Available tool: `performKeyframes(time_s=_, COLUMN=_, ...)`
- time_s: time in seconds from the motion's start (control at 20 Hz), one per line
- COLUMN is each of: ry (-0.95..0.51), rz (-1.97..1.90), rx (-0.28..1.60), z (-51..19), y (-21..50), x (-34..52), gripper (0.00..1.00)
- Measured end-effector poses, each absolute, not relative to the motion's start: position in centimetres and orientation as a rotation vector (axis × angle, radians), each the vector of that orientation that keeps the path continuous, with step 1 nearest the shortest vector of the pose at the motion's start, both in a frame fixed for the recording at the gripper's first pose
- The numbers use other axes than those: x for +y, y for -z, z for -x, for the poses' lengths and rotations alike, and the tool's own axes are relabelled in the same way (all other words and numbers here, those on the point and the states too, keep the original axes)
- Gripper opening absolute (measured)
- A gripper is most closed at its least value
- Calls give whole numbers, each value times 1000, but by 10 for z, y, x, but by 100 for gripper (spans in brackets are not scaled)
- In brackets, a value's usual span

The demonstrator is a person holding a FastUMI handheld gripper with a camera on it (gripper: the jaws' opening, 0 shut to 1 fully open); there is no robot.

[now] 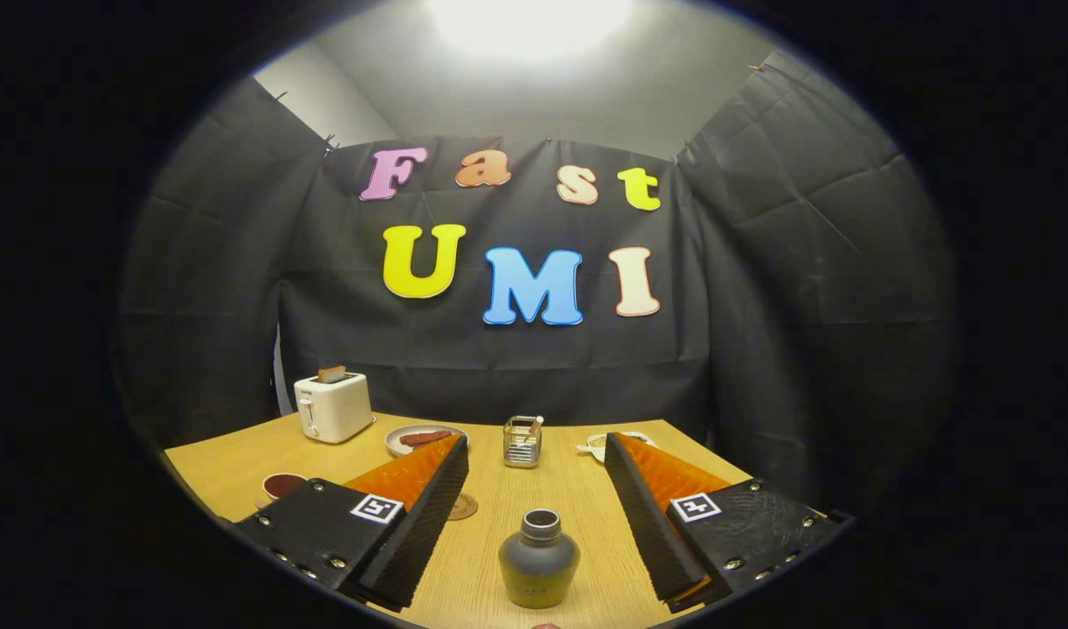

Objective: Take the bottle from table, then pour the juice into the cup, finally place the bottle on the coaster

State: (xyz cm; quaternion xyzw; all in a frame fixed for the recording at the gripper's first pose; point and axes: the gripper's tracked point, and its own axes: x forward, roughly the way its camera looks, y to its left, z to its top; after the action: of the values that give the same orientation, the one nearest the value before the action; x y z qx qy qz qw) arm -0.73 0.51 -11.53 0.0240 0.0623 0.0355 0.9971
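A short, round-bodied dark bottle (pixel 539 559) with an open neck stands upright on the wooden table (pixel 237 467), between my two fingers and close to their bases. My gripper (pixel 536 447) is open wide, and neither finger touches the bottle. A round brown coaster (pixel 462 506) lies flat just beside the left finger, partly hidden by it. A dark red cup (pixel 283 485) sits left of the left finger. Its lower part is hidden behind the gripper body.
A white toaster (pixel 333 406) with a slice in it stands at the table's far left. A plate (pixel 422 437) with food lies beyond the left fingertip. A small wire holder (pixel 523 441) stands mid-table ahead. A white dish (pixel 600 444) sits by the right fingertip.
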Motion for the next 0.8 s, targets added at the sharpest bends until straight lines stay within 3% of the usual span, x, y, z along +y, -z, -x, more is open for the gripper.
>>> performKeyframes(time_s=0.8, ry=-110, rz=-43, rx=351, z=14, y=229, x=12, gripper=96)
